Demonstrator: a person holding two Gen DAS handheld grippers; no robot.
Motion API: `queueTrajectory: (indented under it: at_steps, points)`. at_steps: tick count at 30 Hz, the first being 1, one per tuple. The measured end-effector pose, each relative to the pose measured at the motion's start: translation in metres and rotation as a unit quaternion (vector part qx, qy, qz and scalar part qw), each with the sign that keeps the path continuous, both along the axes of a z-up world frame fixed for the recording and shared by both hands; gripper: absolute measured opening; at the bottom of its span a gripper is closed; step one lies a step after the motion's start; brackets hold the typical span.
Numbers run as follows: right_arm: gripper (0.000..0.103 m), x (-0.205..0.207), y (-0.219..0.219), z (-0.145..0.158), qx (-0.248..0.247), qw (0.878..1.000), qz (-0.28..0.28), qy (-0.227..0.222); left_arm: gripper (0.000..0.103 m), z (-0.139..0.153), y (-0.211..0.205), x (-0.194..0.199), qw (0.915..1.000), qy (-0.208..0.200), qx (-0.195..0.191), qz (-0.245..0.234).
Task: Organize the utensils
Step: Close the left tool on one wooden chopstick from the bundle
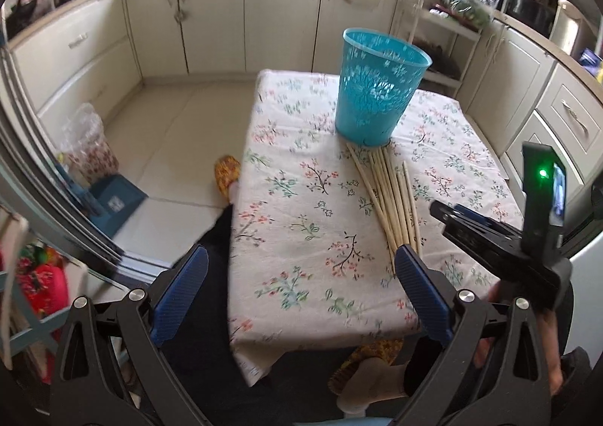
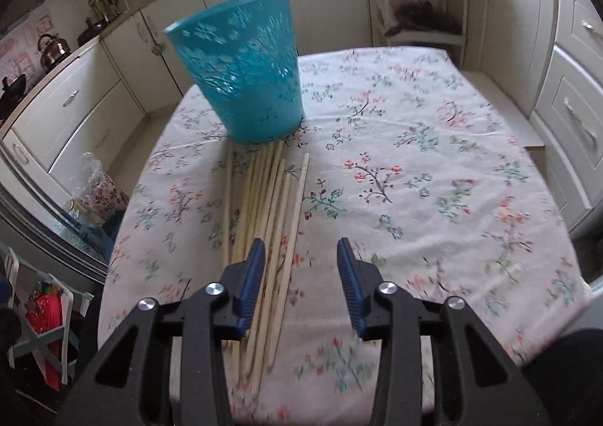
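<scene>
A: Two grippers up, both over the table [image 2: 433,132] with the flowered cloth.
B: Left gripper [image 1: 301,290]?
A: Jaws spread wide, nothing between them, hanging over the near edge at 6 o'clock.
B: Right gripper [image 2: 299,275]?
A: Jaws apart, pads pressing on nothing. A few chopsticks [image 2: 271,222] run under the gap and under the left pad; contact, cannot tell.
B: Chopsticks where exactly?
A: Loose bundle flat on the cloth, fanned, far tips at 12 o'clock just short of the basket's foot.
B: Basket?
A: Blue plastic basket [image 1: 377,90], upright, cut-out pattern, toward the far side of the table. In the left view the right gripper [image 1: 490,234] sits at 3 o'clock, just beside the bundle's near ends [image 1: 395,207].
</scene>
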State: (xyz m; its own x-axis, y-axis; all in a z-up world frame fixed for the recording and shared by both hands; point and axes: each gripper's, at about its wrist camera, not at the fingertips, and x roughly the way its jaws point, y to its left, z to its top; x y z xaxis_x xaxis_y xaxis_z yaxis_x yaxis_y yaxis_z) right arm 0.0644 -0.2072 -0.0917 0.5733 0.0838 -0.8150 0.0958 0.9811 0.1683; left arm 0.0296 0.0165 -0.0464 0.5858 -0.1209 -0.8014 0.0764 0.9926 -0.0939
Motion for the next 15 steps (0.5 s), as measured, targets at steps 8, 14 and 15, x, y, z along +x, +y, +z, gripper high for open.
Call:
queueTrajectory:
  at_steps: [8, 14, 15]
  points:
    - [0.022, 0.035, 0.005, -0.026, 0.002, 0.999, 0.009, 0.033, 0.095, -0.047, -0.031, 0.079, 0.999, 0.045, -0.005, -0.004]
    - [0.014, 0.05, 0.001, -0.027, -0.017, 0.999, 0.037, 0.035, 0.084, -0.075, -0.058, 0.137, 0.998, 0.06, -0.017, 0.009]
    - [0.012, 0.053, -0.002, -0.026, -0.018, 0.998, 0.045, 0.039, 0.084, -0.081, -0.064, 0.148, 0.9976, 0.066, -0.018, 0.011]
